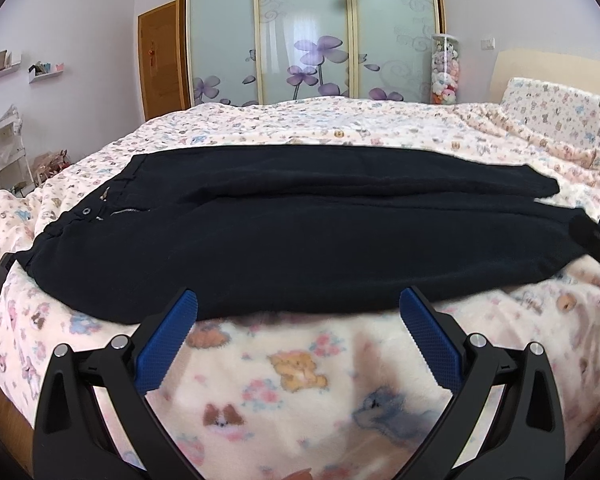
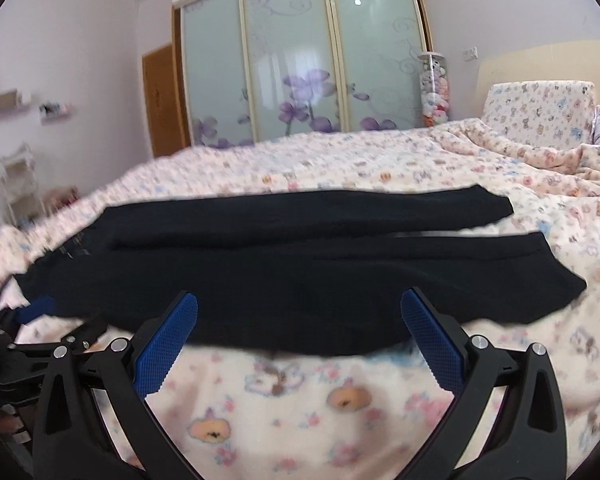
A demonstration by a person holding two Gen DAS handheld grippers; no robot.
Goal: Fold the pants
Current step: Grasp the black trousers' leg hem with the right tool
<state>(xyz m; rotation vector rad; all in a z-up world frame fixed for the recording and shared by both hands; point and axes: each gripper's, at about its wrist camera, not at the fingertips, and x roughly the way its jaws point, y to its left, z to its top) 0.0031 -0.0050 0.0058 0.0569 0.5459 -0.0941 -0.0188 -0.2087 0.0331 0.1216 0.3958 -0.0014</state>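
Pants: the dark navy fabric pants (image 1: pixel 300 232) lie flat across the bed (image 1: pixel 300 384), filling the middle band of both views; waistband with a metal button and open zip at centre left of the left wrist view, the two leg ends at the right.
Legs: side by side, the farther leg above the nearer one in the frame, a narrow seam of shadow between them; in the right wrist view the leg ends sit slightly apart at centre right.
Bed cover: a fleecy cream blanket printed with small bears and flowers, bare in the lower part of each frame.
Left gripper (image 1: pixel 298 308): black arms with blue ribbed pads (image 1: pixel 168 344) rising from the bottom of the frame, jaws spread wide with nothing between them; tips just at the near edge of the pants, level and pointing across the bed.
Right gripper (image 2: pixel 299 308): same pose in its own view, jaws spread wide and empty, tips at the near hem edge of the pants; contact with the cloth cannot be told.
Cross views: the right gripper's dark body shows at the right edge of the left wrist view beside the leg end; the left gripper shows at lower left of the right wrist view.
Background: frosted sliding wardrobe doors with purple flowers (image 1: pixel 312 32) at top centre; a patterned pillow (image 1: pixel 556 108) at upper right.
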